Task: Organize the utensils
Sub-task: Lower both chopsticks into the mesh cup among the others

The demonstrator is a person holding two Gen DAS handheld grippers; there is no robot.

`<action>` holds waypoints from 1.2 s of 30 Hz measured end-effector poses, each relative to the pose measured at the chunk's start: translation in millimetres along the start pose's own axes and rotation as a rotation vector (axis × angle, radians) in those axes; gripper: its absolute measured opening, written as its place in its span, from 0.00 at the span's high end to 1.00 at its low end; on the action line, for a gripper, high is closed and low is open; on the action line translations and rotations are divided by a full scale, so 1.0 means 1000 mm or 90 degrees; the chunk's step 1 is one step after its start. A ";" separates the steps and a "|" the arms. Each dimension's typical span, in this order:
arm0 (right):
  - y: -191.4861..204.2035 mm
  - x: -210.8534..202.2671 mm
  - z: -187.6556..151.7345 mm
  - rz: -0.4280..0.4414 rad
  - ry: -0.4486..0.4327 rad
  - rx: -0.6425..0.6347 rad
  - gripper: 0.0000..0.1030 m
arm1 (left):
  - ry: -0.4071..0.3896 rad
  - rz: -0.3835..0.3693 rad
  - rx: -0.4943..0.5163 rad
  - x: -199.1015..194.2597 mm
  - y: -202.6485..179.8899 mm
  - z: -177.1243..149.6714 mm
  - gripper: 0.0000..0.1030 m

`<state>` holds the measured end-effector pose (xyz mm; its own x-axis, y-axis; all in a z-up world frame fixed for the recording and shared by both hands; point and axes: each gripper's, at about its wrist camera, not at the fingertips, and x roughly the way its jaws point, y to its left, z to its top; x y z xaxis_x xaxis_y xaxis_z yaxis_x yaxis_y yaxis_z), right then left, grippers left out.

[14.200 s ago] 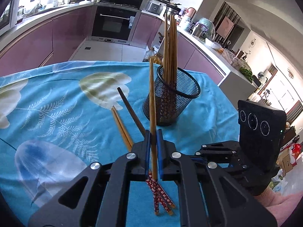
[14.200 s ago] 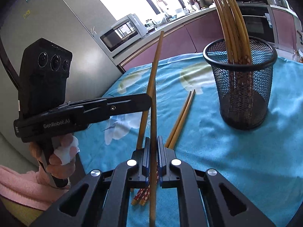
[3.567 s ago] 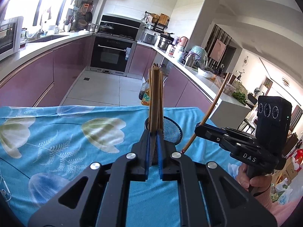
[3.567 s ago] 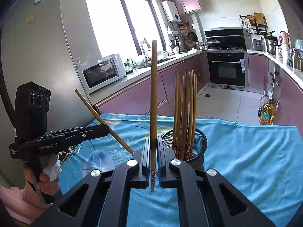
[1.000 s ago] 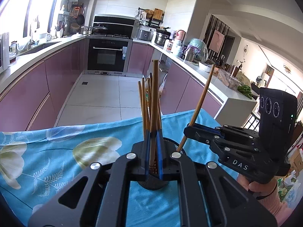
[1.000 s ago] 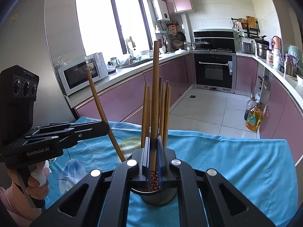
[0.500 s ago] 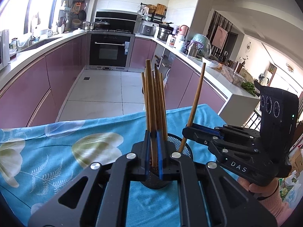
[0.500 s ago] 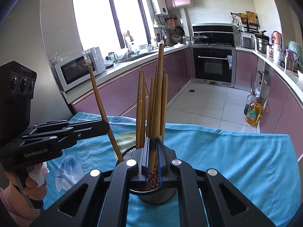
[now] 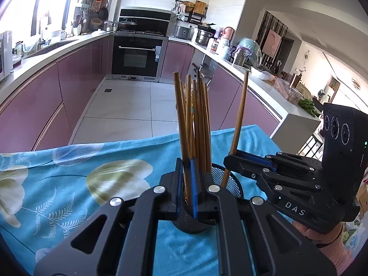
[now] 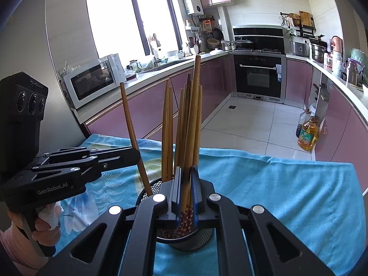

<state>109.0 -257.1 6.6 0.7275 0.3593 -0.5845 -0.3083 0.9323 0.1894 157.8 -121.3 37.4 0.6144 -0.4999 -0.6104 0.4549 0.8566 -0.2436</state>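
both tongs, left tongs [image 9: 186, 184] and right tongs [image 10: 185, 192], each grip a chopstick over the mesh cup [image 10: 147, 189]; releasing tilted risks tipping it.

The mesh holder [image 9: 232, 185] stands on the tablecloth [image 9: 69, 184], near its far edge, directly ahead of both grippers. A bundle of chopsticks [image 9: 200, 124] stands upright in the holder. The left gripper [image 9: 186, 184] is at the near left side of the holder, closed on one chopstick [image 9: 181, 119] whose lower end is inside the holder. The right gripper [image 10: 185, 191] is at the near right side, closed on a second chopstick [image 10: 194, 115], likewise entering the holder. Behind the table lies the kitchen floor [image 10: 248, 124]; the oven [image 10: 258, 76] is at the far wall, the microwave [image 10: 92, 82] far left.
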 end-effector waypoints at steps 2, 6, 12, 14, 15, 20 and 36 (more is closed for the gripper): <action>0.001 0.002 0.000 0.000 0.002 -0.002 0.93 | 0.002 0.000 -0.001 0.003 0.000 0.000 0.93; 0.001 0.004 0.001 0.000 0.004 0.000 0.93 | 0.003 0.001 -0.005 0.005 0.001 0.001 0.93; -0.002 0.006 0.002 0.003 0.006 0.008 0.93 | 0.007 0.005 -0.007 0.009 0.001 0.002 0.93; -0.003 0.007 0.002 0.003 0.007 0.009 0.93 | 0.010 0.004 -0.011 0.011 0.002 0.002 0.93; -0.003 0.007 0.002 0.002 0.007 0.009 0.93 | 0.011 0.004 -0.012 0.012 0.003 0.002 0.93; -0.003 0.009 0.002 0.003 0.009 0.013 0.93 | 0.015 0.006 -0.016 0.017 0.004 0.002 0.93; 0.000 0.013 0.004 0.007 0.014 0.013 0.93 | 0.019 0.009 -0.014 0.023 0.005 0.001 0.93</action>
<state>120.7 -251.9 2.1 0.7103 0.3690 -0.5994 -0.3040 0.9289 0.2116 175.4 -128.4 22.8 0.6005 -0.4846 -0.6361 0.4320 0.8660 -0.2519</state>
